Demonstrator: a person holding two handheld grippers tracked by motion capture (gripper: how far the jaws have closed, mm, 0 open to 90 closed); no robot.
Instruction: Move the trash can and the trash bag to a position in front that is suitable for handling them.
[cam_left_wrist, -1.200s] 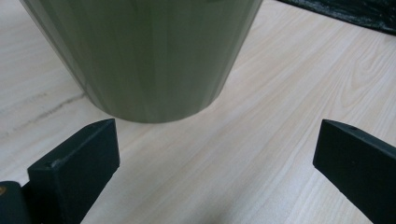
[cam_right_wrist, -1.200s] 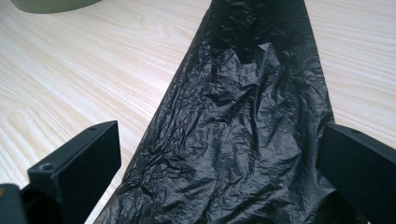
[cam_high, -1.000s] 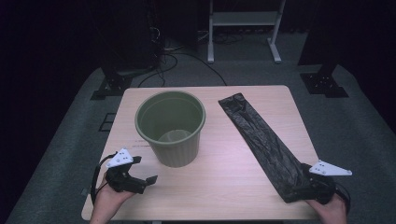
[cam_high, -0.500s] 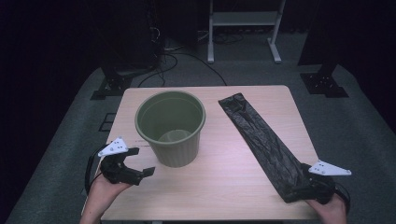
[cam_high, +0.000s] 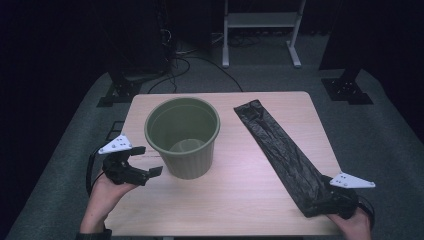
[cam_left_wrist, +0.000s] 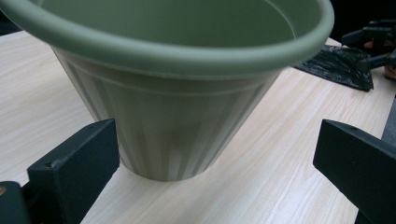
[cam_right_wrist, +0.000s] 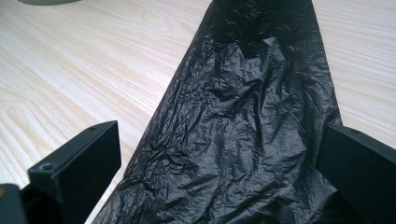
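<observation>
High view gives me the whole table (cam_high: 230, 200), and I take the green bin (cam_high: 182, 137) as my landmark. It stands upright on the wood, empty as far as I can see inside. To the right of the bin, well apart from it, lies the black bag (cam_high: 282, 152), flat and folded into a long strip that runs from beside the bin's far rim down to the near table edge.

My left gripper (cam_high: 145, 161) hovers just beside the bin, at its near left side, with the jaws spread wide and holding nothing. In the left gripper view the bin wall (cam_left_wrist: 187, 121) stands between the two jaws, but they do not touch it. My right gripper (cam_high: 327, 202) is far from the bin, at the near end of the bag. In the right gripper view its jaws are also spread, one on each side of the crinkled plastic (cam_right_wrist: 243, 140), not pinching it.

I judge the step in hand is to grasp the bag end for lining the bin. To do it well, I should lower the right jaws so they catch the plastic layers, then close firmly, because thin film slips easily. The left gripper should steady the bin wall, so the light bin does not slide or tip.
</observation>
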